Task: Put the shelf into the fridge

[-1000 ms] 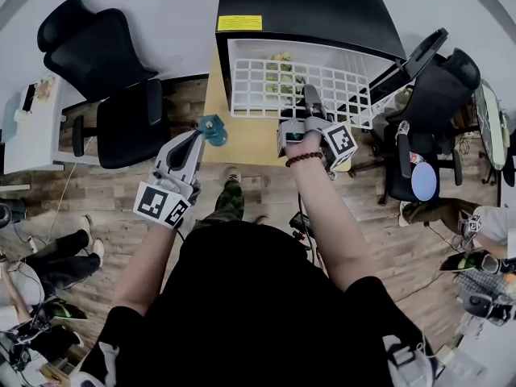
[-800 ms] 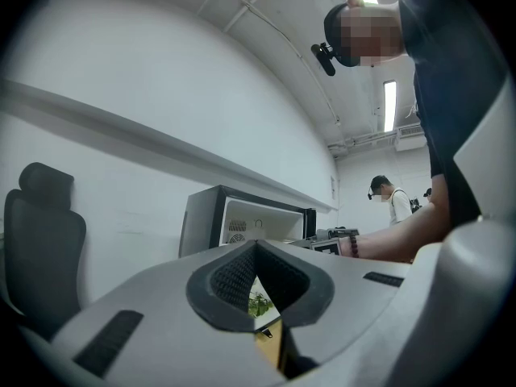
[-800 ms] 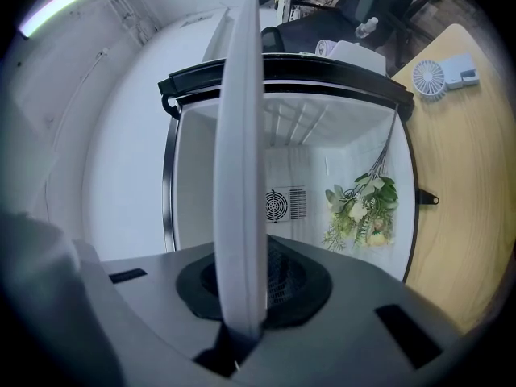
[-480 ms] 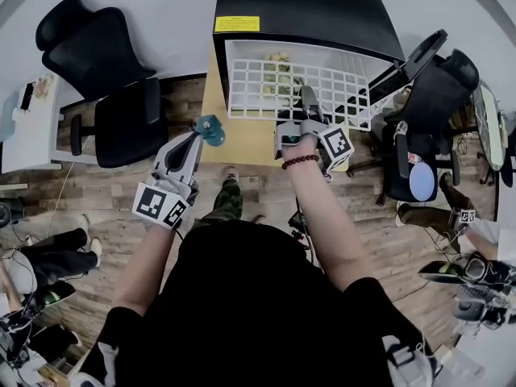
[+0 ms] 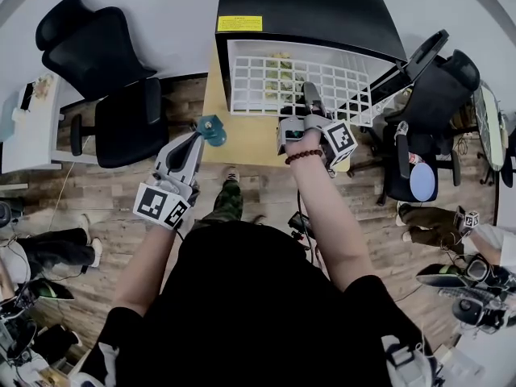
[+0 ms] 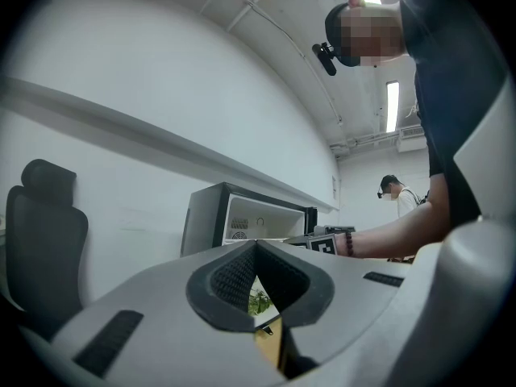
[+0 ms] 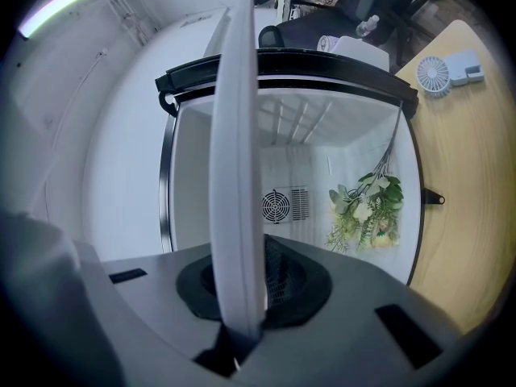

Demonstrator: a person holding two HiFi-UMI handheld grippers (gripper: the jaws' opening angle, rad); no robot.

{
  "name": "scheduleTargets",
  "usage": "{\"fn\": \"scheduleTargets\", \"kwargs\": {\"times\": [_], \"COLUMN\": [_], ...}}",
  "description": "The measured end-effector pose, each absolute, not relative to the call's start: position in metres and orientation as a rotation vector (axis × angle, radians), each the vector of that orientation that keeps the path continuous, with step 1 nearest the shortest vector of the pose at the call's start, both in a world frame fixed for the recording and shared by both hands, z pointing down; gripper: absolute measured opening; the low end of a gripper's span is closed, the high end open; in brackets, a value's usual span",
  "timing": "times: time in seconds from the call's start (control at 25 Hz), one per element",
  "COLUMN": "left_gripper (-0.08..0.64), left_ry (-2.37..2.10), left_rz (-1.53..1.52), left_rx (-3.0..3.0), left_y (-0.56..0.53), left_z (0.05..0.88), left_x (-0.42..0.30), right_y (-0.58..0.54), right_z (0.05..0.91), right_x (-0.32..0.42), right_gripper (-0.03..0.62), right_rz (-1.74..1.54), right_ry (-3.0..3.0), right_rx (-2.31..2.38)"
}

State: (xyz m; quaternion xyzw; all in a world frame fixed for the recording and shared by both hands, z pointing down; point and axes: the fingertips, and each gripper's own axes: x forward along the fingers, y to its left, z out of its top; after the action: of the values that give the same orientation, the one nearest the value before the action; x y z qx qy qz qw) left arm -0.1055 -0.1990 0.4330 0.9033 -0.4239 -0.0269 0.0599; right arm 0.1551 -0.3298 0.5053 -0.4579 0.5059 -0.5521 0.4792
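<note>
Since the earlier head view little has changed. The right gripper [image 5: 310,95] and the white wire shelf [image 5: 266,83] have edged slightly right and up. The left gripper [image 5: 196,142] sits in the same spot at centre left. A person at the lower right edge has shifted.

The shelf lies flat in the upper centre, across the open mouth of the black fridge [image 5: 306,6]. Its near edge is clamped in the right gripper's jaws. In the right gripper view the shelf rises edge-on from between the jaws as a white band. Behind it are the fridge's white inside and a bunch of flowers [image 7: 367,208].

The left gripper's jaws are closed together with nothing between them, over the wooden table [image 5: 242,139].
</note>
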Motion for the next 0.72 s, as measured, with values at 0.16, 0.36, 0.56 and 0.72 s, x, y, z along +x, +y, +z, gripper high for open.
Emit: {"fn": "scheduleTargets", "kwargs": {"times": [0.16,0.36,0.56,0.72], "left_gripper": [0.020,0.020,0.020,0.020], "left_ry": [-1.286,-1.288,-1.293,-1.298], "left_rz": [-0.088,-0.089,-0.086,-0.088], "left_rx": [2.734,2.733,2.735,2.733], "left_y": [-0.202,-0.203,-0.202,-0.201], "left_z": [0.430,0.429,0.428,0.429], "left_x": [-0.107,-0.109,-0.112,-0.114], "right_y": [-0.336,-0.344,-0.350,-0.357], "right_z": [0.505,0.506,0.506,0.505], "right_x": [0.157,0.157,0.157,0.157], "right_gripper": [0.048,0.048,0.048,0.048], "right_rz": [-1.360,-1.373,-1.375,-1.386], "right_ry": [1.224,1.223,1.221,1.221], "right_rx": [-1.116,-1.124,-1.123,-1.115]}}
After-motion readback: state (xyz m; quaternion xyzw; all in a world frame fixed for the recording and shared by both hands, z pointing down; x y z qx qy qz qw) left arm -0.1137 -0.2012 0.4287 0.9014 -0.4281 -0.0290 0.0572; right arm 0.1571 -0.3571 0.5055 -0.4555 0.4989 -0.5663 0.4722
